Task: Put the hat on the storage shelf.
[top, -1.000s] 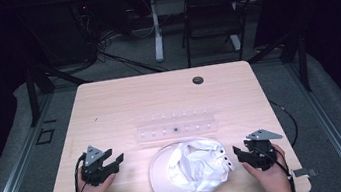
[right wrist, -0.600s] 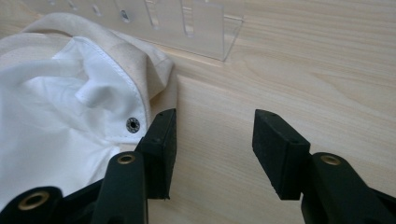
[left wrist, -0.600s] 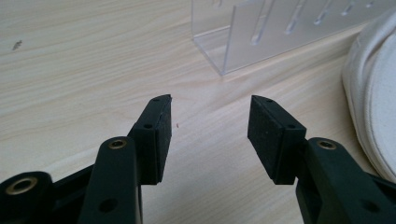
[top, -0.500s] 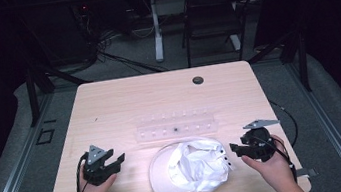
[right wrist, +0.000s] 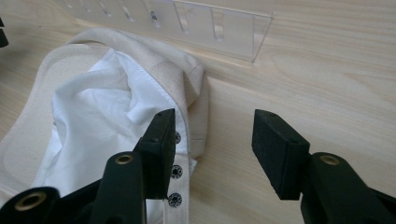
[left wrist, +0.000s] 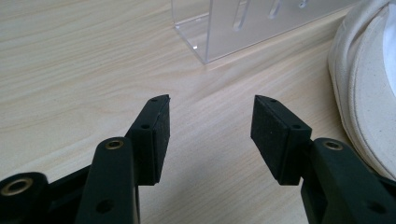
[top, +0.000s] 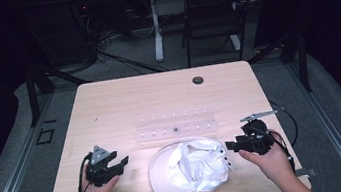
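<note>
My left gripper (top: 117,163) and right gripper (top: 232,145) hang with jaws apart, empty, flanking the white cap (top: 189,170) at the bench's (top: 119,103) near edge. It looks light and floppy; I'd pinch the stiffer brim (left wrist: 359,88) or snap strap (right wrist: 180,186).

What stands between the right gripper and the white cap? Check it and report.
Nothing visible does. The right gripper hangs open just off the white cap, at the edge with the snap strap. The clear acrylic rack sits behind the cap, off that line.
</note>
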A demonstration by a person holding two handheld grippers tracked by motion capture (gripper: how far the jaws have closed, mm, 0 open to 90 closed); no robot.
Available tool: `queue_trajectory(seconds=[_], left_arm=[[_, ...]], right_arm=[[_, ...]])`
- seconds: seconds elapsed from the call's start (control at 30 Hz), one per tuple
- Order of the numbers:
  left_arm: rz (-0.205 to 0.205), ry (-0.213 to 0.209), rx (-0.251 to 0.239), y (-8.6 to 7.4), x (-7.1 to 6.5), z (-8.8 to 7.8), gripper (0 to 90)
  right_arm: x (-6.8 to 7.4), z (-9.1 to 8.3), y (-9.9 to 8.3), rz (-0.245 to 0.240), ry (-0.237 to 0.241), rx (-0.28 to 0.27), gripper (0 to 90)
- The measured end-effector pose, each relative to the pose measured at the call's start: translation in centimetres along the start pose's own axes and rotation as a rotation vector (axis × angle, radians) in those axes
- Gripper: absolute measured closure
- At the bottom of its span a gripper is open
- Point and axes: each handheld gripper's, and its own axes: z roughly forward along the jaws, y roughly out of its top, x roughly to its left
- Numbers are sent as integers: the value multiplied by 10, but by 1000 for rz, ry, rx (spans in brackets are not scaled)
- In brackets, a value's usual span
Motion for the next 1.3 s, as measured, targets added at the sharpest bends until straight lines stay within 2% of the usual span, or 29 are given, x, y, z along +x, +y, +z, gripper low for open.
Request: queue_trajectory(seconds=[0.3,0.43,0.5,0.57,0.7,1.0,1.1,1.13,1.3], left_arm=[[2,-1,5,-1,0,0,482],[1,0,6,-1,-1,0,482],[2,-2,9,-1,-1,0,481],[7,-1,11,-1,-1,1,482],[10,-2,10,-1,-2,1,482],[13,-7,15,-1,-2,1,481],[16,4,7,-1,-3,1,481],[17,-8,13,0,-2,1,481],[18,-5,11,-1,-3,2,481]], right_arm=[[0,5,3,27,35,61,497],[0,10,2,40,64,82,491],[-1,11,2,49,102,95,477],[-1,12,1,71,121,115,473],[-4,16,-1,86,135,141,473],[-7,30,-11,107,184,169,474],[-8,33,-13,128,206,182,474],[-9,35,-14,137,218,181,474],[-11,39,-17,160,247,188,472]])
